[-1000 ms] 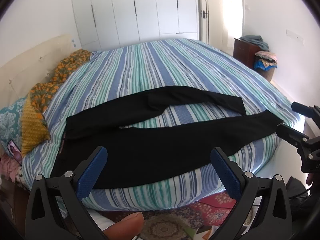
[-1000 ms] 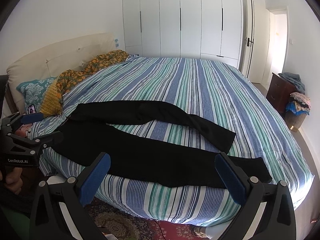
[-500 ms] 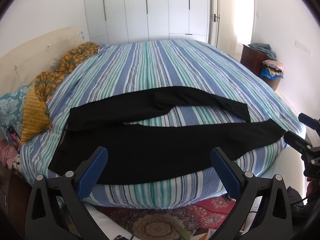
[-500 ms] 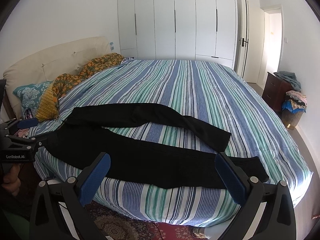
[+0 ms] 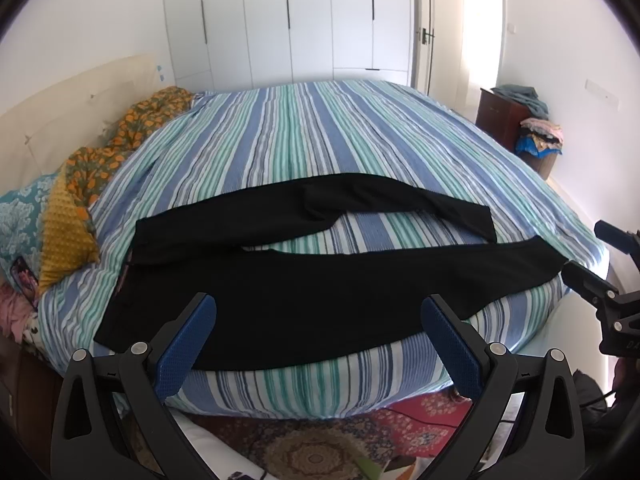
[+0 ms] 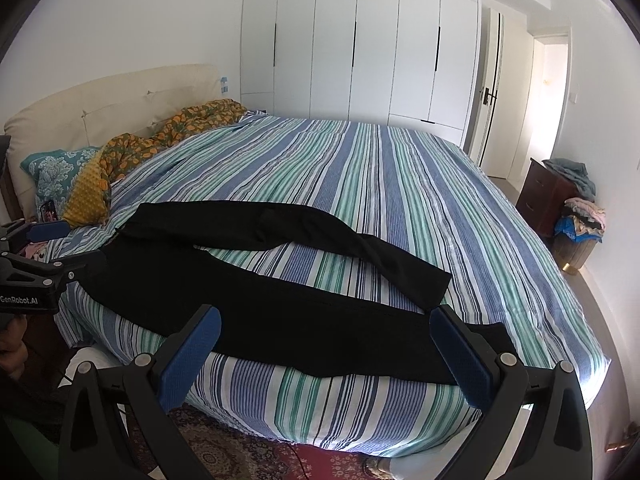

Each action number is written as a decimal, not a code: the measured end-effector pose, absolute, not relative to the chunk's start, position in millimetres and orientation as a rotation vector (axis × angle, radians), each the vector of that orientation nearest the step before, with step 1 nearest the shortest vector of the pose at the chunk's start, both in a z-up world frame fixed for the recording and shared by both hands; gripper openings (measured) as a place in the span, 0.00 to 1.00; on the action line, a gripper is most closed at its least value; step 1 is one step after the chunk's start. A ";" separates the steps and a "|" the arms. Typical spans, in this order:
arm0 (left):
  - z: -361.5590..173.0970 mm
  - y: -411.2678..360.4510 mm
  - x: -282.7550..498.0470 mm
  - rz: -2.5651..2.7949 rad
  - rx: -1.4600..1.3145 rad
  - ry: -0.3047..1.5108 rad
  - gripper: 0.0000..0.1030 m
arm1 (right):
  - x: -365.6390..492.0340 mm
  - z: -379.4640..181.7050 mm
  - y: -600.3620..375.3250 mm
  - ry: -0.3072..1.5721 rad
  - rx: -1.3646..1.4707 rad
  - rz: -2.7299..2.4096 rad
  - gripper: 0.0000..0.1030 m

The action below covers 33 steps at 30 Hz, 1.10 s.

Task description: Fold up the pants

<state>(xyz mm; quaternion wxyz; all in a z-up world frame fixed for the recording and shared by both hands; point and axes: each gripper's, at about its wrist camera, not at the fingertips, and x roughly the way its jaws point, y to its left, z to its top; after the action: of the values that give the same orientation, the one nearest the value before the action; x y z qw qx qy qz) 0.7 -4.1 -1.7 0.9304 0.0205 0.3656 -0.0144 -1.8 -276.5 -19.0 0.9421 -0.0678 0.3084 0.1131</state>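
Pants [image 5: 320,292] are lying spread across the near edge of the striped bed [image 5: 320,128], black, with their long axis running left to right in front of both tools: waistband toward the pillow end on the left, cuffs toward the foot on the right. Starting at the left, the left gripper [image 5: 318,340] is hanging with its blue pads spread wide and nothing between them, low and just short of the waist half of the near leg. Moving across, the two legs are splitting apart, the far leg angling away over the stripes while the near one is running along the mattress edge. Further right, the right gripper [image 6: 326,354] is likewise gaping and empty, facing the cuff half of that near leg. Judging by this layout, each tool is sitting nearer its own end, so the far leg probably needs bringing onto the near one first.
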 end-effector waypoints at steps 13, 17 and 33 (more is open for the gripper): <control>-1.7 -6.6 1.1 -0.042 0.048 0.753 0.99 | -0.9 -21.0 -277.1 0.662 -0.078 0.283 1.00; -3.3 -6.4 1.4 -0.043 0.046 0.757 0.99 | 1.1 -22.9 -277.4 0.674 -0.062 0.286 1.00; -3.5 -9.3 0.3 -0.048 0.058 0.750 0.99 | 0.7 -24.4 -276.2 0.680 -0.051 0.302 1.00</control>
<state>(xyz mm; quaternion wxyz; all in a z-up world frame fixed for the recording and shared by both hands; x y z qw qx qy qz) 0.3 -9.3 -3.5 0.9298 0.0281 0.3662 -0.0234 0.7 -276.2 -24.4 0.9313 -0.0251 0.3322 0.1473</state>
